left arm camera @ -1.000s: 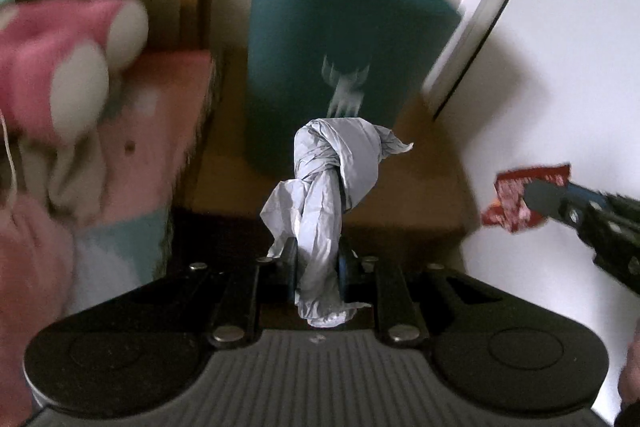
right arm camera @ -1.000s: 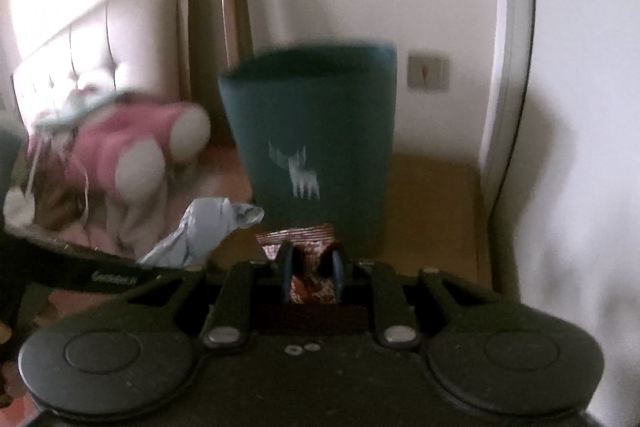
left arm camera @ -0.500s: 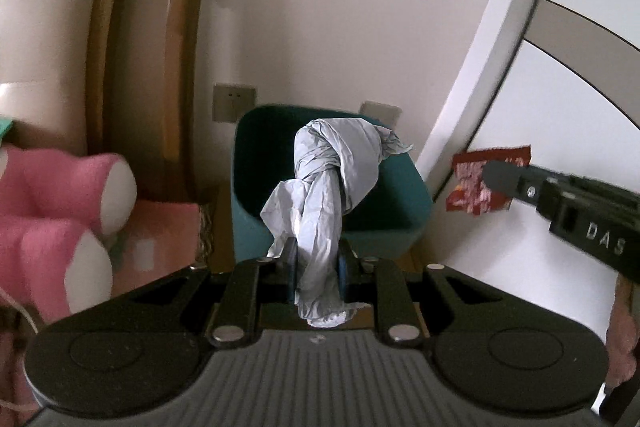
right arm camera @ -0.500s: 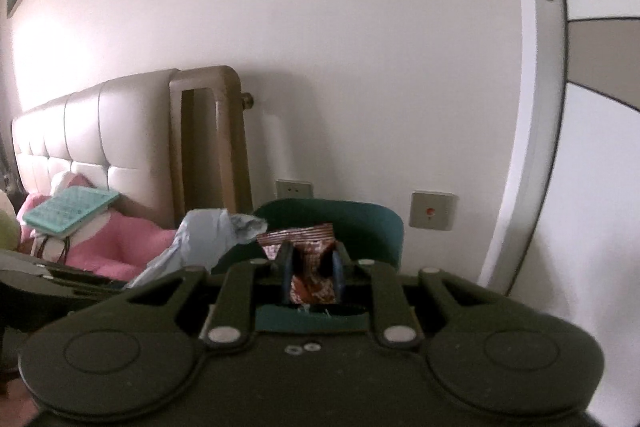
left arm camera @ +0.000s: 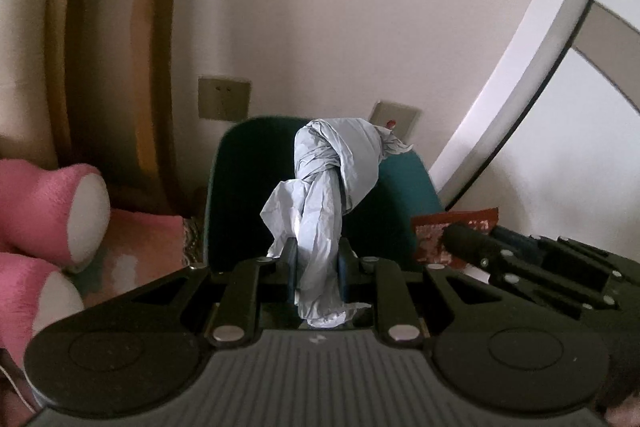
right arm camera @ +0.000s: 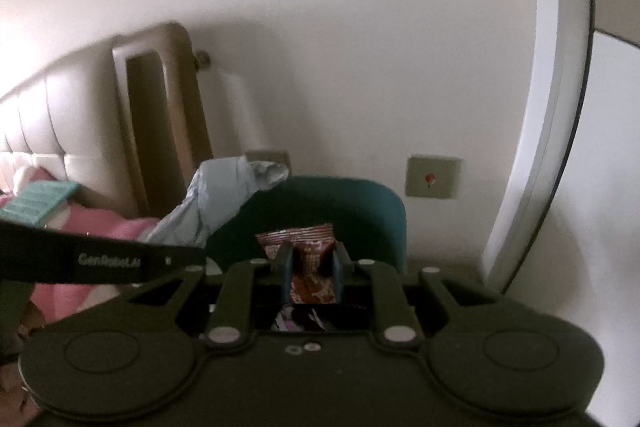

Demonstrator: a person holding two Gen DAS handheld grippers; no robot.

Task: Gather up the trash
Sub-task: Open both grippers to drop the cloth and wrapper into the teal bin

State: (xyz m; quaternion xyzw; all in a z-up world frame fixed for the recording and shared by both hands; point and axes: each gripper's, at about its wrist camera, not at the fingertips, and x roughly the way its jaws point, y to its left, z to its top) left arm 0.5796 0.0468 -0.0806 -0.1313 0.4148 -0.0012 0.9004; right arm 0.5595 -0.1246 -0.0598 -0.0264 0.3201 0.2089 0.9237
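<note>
- My left gripper (left arm camera: 317, 261) had its jaws drawn in to a narrow gap, clamped on the lower end of a twisted grey paper (left arm camera: 332, 187); the knotted top stood upright in front of the bin (left arm camera: 404, 179).
- My right gripper (right arm camera: 311, 267) was likewise nearly closed, pinching a red wrapper (right arm camera: 310, 261) whose crumpled top edge stuck up above the pads.
- Both grippers pointed downward toward the bin's dark mouth, the left one more steeply. From the left camera, the right gripper reached in just right of the bin, wrapper at its rim.
- The bin stood against the wall, below two wall plates (left arm camera: 224, 99). Left of the bin were a wooden frame (left arm camera: 116, 67) and a pink plush toy (left arm camera: 52, 211); right of it, a white door frame (right arm camera: 548, 99) stood close.
- I saw open room above the bin's mouth.
</note>
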